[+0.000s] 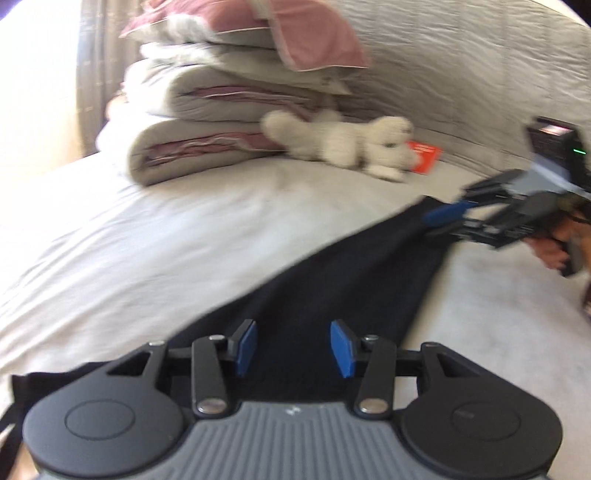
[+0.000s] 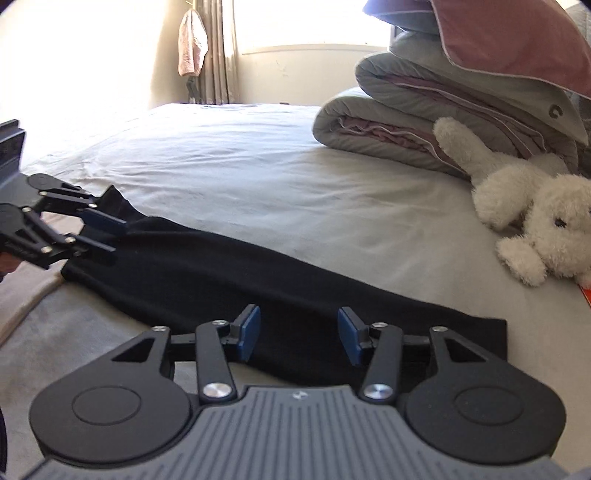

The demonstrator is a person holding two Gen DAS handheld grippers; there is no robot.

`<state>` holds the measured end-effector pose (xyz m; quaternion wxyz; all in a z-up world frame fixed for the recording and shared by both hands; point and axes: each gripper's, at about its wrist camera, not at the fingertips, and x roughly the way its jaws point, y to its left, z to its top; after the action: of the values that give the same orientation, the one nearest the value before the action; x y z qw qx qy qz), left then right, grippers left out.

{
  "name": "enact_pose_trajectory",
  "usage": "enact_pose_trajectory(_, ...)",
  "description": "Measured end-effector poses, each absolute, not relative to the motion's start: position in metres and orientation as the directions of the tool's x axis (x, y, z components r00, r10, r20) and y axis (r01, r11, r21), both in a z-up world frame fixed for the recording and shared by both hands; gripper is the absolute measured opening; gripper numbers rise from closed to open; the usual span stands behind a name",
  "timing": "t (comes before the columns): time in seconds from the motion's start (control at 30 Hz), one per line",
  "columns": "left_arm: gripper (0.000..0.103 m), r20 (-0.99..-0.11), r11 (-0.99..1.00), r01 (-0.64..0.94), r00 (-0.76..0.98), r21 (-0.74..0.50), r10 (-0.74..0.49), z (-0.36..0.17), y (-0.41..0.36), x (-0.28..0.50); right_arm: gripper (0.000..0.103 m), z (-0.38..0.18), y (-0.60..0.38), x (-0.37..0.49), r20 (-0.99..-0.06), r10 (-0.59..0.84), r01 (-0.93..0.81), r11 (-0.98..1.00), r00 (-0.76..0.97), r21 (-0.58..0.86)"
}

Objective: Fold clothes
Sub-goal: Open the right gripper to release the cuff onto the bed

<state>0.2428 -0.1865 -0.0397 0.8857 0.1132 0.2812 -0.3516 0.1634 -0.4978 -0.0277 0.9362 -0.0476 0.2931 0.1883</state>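
Black garment [image 2: 236, 273] lies flat on the bed [image 2: 229, 166]; left gripper [image 1: 293, 347] and right gripper [image 2: 299, 334] spread above opposite ends. Only the right view shows the window [image 2: 306, 22]; left view blurred.

A bed [image 2: 258, 177] with a pale sheet fills the room — bright daylight pours through a window [image 2: 310, 22] beyond it, curtains [image 2: 216, 55] hanging alongside, and a grey quilted headboard [image 1: 461, 66] behind.
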Motion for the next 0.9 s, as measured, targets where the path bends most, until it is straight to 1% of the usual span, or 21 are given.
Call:
enact_pose_trajectory(0.1, 0.043, -0.583, 0.79, 0.613, 0.639, -0.009, -0.502, -0.045, -0.173, 0.27, 0.051, -0.023, -0.48, 0.168, -0.531, 0.389, -0.435, 0.9, 0.753, 0.042)
enact_pose_trajectory(0.2, 0.043, -0.594, 0.806, 0.591, 0.633, -0.043, -0.496, -0.052, -0.166, 0.287, 0.051, -0.022, -0.47, 0.169, -0.51, 0.451, -0.484, 0.872, 0.732, 0.077)
enact_pose_trajectory(0.27, 0.041, -0.605, 0.808, 0.588, 0.63, -0.038, -0.487, -0.059, -0.166, 0.294, 0.051, -0.022, -0.47, 0.169, -0.503, 0.467, -0.49, 0.866, 0.727, 0.097)
enact_pose_trajectory(0.3, 0.036, -0.608, 0.81, 0.586, 0.63, -0.038, -0.484, -0.061, -0.166, 0.297, 0.051, -0.022, -0.47, 0.17, -0.5, 0.472, -0.489, 0.866, 0.726, 0.106)
enact_pose_trajectory(0.33, 0.019, -0.603, 0.812, 0.582, 0.632, -0.047, -0.487, -0.061, -0.166, 0.297, 0.051, -0.023, -0.468, 0.17, -0.504, 0.47, -0.489, 0.866, 0.725, 0.105)
enact_pose_trajectory(0.37, 0.007, -0.597, 0.815, 0.577, 0.635, -0.056, -0.491, -0.061, -0.165, 0.297, 0.051, -0.024, -0.467, 0.171, -0.508, 0.468, -0.488, 0.867, 0.723, 0.104)
enact_pose_trajectory(0.4, 0.003, -0.588, 0.82, 0.57, 0.646, -0.053, -0.487, -0.06, -0.165, 0.297, 0.051, -0.026, -0.466, 0.171, -0.512, 0.467, -0.488, 0.867, 0.722, 0.103)
enact_pose_trajectory(0.47, 0.002, -0.554, 0.845, 0.534, 0.705, 0.005, -0.442, -0.06, -0.172, 0.293, 0.051, -0.028, -0.463, 0.173, -0.52, 0.463, -0.486, 0.868, 0.718, 0.101)
enact_pose_trajectory(0.6, 0.004, -0.569, 0.852, 0.515, 0.731, 0.097, -0.377, -0.065, -0.186, 0.292, 0.051, -0.033, -0.457, 0.175, -0.535, 0.456, -0.484, 0.87, 0.711, 0.096)
enact_pose_trajectory(0.67, 0.008, -0.569, 0.851, 0.509, 0.74, 0.125, -0.359, -0.062, -0.188, 0.291, 0.051, -0.038, -0.453, 0.177, -0.555, 0.439, -0.482, 0.873, 0.707, 0.076)
enact_pose_trajectory(0.73, 0.022, -0.563, 0.861, 0.498, 0.744, 0.106, -0.361, -0.056, -0.185, 0.287, 0.052, -0.046, -0.449, 0.18, -0.584, 0.419, -0.481, 0.875, 0.695, 0.054)
enact_pose_trajectory(0.8, 0.029, -0.557, 0.867, 0.493, 0.741, 0.071, -0.376, -0.049, -0.18, 0.278, 0.054, -0.052, -0.447, 0.181, -0.602, 0.402, -0.48, 0.877, 0.69, 0.035)
enact_pose_trajectory(0.9, 0.036, -0.559, 0.864, 0.503, 0.726, 0.034, -0.401, -0.041, -0.177, 0.257, 0.058, -0.051, -0.447, 0.179, -0.607, 0.395, -0.481, 0.876, 0.69, 0.024)
